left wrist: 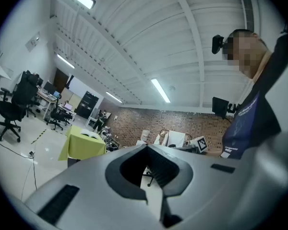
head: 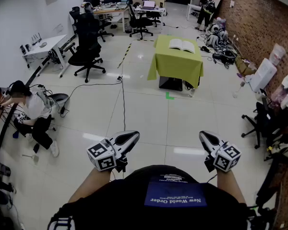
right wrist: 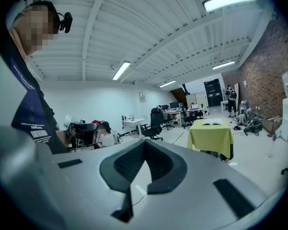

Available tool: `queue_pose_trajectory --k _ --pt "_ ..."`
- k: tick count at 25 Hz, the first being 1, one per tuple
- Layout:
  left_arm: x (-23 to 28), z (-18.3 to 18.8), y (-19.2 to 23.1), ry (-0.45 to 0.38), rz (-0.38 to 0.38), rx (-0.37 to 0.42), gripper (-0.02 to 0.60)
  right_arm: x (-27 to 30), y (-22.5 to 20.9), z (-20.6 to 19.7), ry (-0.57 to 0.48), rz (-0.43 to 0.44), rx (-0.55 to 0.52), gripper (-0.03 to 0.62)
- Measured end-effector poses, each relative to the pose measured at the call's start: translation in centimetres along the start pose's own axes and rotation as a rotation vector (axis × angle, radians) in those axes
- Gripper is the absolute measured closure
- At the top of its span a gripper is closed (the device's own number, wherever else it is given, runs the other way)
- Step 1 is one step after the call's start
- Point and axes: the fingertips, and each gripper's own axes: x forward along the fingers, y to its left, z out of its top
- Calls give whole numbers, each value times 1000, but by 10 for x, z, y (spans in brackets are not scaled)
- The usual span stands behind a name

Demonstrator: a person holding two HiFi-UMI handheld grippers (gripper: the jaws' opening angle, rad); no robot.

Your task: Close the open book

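Note:
The open book (head: pixel 182 45) lies flat on a table under a yellow-green cloth (head: pixel 177 66), far off across the room. Close to my body, my left gripper (head: pixel 134 136) and my right gripper (head: pixel 203 135) both point towards that table with nothing in them. In the left gripper view the jaws (left wrist: pixel 146 146) meet at their tips, and the book (left wrist: pixel 91 134) shows small on the table (left wrist: pixel 81 147) at the left. The right gripper view shows its jaws (right wrist: pixel 145 143) shut the same way, with the book (right wrist: pixel 212 122) on the table (right wrist: pixel 212 138) at the right.
Black office chairs (head: pixel 86 51) and white desks (head: pixel 43 44) line the left side. A person (head: pixel 31 114) crouches at the left. A cable (head: pixel 123 99) runs along the tiled floor. Another person (head: pixel 205 11) stands at the back, and clutter lines the brick wall (head: pixel 264 28).

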Motion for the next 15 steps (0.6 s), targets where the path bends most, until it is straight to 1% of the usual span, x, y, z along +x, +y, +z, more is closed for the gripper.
queue_pose_trajectory --k 4,7,11,15 --pt "0 4 25 5 -5 1 575 17 -2 -1 2 -15 -3 609" --pt "10 5 36 13 -12 -4 575 21 -11 -5 14 -24 8 609" --pt "45 3 48 23 -4 -9 575 20 -47 -5 16 -30 10 609" --pt "93 5 58 30 12 18 575 21 -96 2 -5 -13 6 609"
